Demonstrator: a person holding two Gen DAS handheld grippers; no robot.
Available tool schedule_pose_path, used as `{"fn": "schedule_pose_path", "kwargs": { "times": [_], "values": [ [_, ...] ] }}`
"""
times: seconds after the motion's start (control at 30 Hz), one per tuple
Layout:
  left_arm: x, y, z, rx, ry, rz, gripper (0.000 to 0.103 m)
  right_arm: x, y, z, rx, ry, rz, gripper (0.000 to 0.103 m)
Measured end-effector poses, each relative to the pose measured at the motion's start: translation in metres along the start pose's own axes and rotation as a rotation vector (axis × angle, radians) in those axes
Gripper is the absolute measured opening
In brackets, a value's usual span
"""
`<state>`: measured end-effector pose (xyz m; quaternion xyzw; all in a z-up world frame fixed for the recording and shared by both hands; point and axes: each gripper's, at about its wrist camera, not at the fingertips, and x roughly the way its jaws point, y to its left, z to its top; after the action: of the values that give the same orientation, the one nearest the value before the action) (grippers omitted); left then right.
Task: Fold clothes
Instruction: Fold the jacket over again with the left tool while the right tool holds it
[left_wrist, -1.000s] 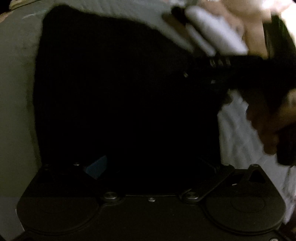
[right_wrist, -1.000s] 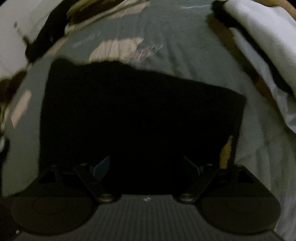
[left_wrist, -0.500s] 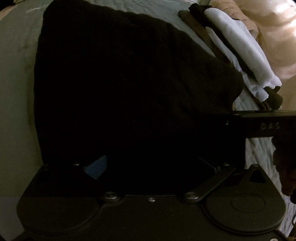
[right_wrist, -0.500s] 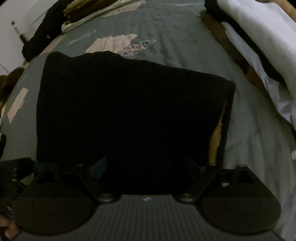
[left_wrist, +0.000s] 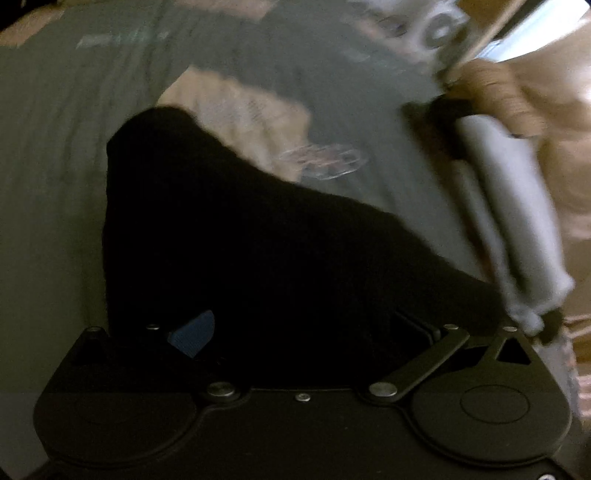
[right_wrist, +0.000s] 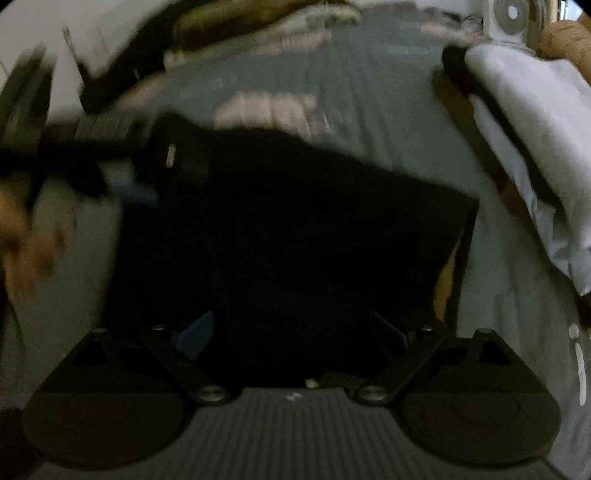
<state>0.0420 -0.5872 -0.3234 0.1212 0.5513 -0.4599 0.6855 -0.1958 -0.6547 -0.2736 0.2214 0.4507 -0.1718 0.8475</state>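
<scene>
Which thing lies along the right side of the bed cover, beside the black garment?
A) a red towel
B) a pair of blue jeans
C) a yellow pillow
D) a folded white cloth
D: a folded white cloth lies along the right edge of the grey bed cover, beside the black garment; nothing red, blue or yellow is there.

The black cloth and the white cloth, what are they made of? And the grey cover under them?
The black cloth looks like soft, matte fabric, maybe knit or fleece: it takes no shine and its edge looks fuzzy. The white cloth looks like smooth woven fabric, perhaps cotton, lying in folded layers. The grey cover looks like quilted bedding, with faint stitched ripples and printed patches. Blur leaves all three uncertain.
</scene>
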Motion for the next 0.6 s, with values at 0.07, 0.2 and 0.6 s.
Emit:
{"fn": "schedule_pose_path", "kwargs": {
  "times": [0.07, 0.2, 0.6],
  "values": [
    [0.028, 0.007, 0.002, -0.008, 0.056, 0.017, 0.102, 0.013, -0.007, -0.004, 0.025, 0.015, 0.005, 0.094],
    [0.039, 0.003, 0.0, 0.032, 0.074, 0.05, 0.103, 0.018, -0.007, -0.004, -0.004, 0.002, -0.003, 0.098],
    [-0.034, 0.004, 0.039, 0.041, -0.068, 0.107, 0.103, -0.023, 0.018, 0.011, 0.022, -0.06, 0.031, 0.098]
  ]
}}
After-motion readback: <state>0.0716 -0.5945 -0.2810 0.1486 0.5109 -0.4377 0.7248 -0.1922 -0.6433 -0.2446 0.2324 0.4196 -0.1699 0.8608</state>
